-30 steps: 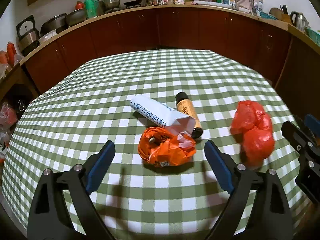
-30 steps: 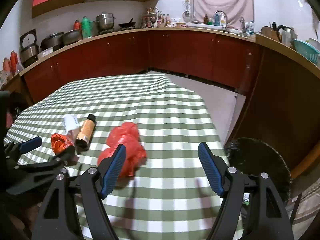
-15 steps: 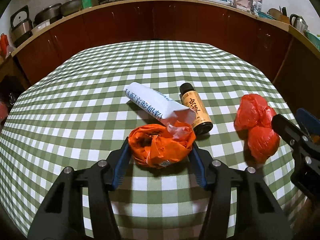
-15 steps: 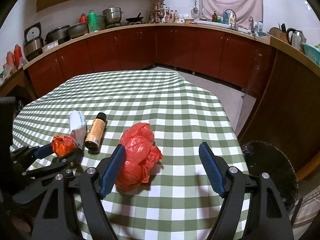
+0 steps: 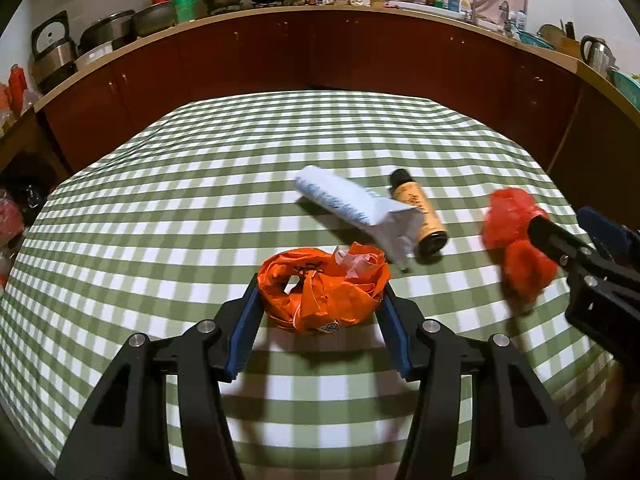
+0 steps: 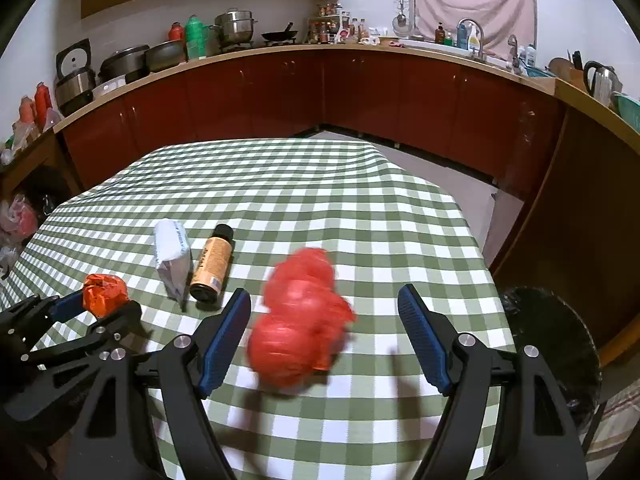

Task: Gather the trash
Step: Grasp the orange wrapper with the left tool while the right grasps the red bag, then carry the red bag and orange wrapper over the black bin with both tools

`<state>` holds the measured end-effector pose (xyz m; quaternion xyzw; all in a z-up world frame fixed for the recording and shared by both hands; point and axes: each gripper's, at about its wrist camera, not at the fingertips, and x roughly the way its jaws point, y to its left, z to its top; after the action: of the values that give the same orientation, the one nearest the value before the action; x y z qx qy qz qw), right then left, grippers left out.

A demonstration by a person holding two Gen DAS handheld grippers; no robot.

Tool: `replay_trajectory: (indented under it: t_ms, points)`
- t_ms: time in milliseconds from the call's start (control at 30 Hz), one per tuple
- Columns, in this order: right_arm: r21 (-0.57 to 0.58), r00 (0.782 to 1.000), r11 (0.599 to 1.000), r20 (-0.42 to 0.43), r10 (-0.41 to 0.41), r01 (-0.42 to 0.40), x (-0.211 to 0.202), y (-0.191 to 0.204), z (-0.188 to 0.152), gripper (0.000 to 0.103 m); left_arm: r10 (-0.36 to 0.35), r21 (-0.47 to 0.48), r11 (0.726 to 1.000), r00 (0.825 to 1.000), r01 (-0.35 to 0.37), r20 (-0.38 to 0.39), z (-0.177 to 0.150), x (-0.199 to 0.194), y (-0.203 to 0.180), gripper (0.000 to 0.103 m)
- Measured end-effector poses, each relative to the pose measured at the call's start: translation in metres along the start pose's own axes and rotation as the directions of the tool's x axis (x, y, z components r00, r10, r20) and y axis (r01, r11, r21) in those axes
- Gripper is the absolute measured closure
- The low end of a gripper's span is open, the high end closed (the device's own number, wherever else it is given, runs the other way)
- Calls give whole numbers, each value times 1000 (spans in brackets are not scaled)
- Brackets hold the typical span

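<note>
Item 1. Orange plastic bag (image 5: 324, 292), crumpled, lying on the green-checked worktop (image 5: 200, 200) toward its near edge. It sits squarely between the fingers of the left gripper (image 5: 320, 320); both blue pads (image 5: 244, 320) press its sides, so the fingers are clamped on it at about half spread. Its longer side runs across the gap, pad to pad. Whether it is clear of the cloth cannot be told.

Item 2. Red plastic bag (image 6: 304, 316), bunched in two lobes and blurred, on the worktop to the right of item 1. It lies ahead of and between the fingers of the right gripper (image 6: 324, 336), nearer the left-side pad (image 6: 224, 336); neither pad touches it. Those fingers stand wide apart, holding nothing. The long axis of the bundle points roughly away from the camera, along the fingers. The right hand is plainly the nearer one to it; judged from this, the coming move is a short advance and a closing.

Item 3. White paper packet (image 5: 360, 208), creased, beyond item 1, one end resting against item 4.

Item 4. Small amber bottle (image 5: 418, 216), black cap, lying on its side, between the packet and the red bag. Both untouched.

Item 5. Dark round bin (image 6: 556, 344), on the floor off the worktop's right edge, the likely receptacle.
</note>
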<state>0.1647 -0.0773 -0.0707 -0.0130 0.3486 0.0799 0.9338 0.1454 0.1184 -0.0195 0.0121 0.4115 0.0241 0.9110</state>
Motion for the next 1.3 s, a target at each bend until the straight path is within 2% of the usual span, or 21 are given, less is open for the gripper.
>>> replay_trajectory:
  t_ms: [333,433,500,567,733,1033,1300]
  points:
    - [-37,997,997,-52,-65,63,16,10,-1,29,84,-18,996,996,-83,27,-1,-5,30,51]
    - [-49,994,996,-70,-84,81,21,14,-4,29,89,-29,996,996,-88,29,-1,-5,35,51]
    - [-51,993,995,-84,-85,81,24,14,-6,37,87,-38,996,996,-86,29,-1,-4,38,51]
    - [-52,992,996,-97,-83,78,26,15,-8,51,85,-41,996,996,-84,27,-1,-3,39,50]
    - [-56,991,995,-101,-83,78,26,16,-12,58,81,-45,996,996,-80,24,-3,-1,39,50]
    - [-34,994,997,-82,-74,71,13,8,-16,60,74,-49,996,997,-72,34,-4,-6,33,51]
    - [3,996,997,-48,-80,80,-8,-13,-19,60,41,-33,999,998,-40,54,-4,-22,9,50]
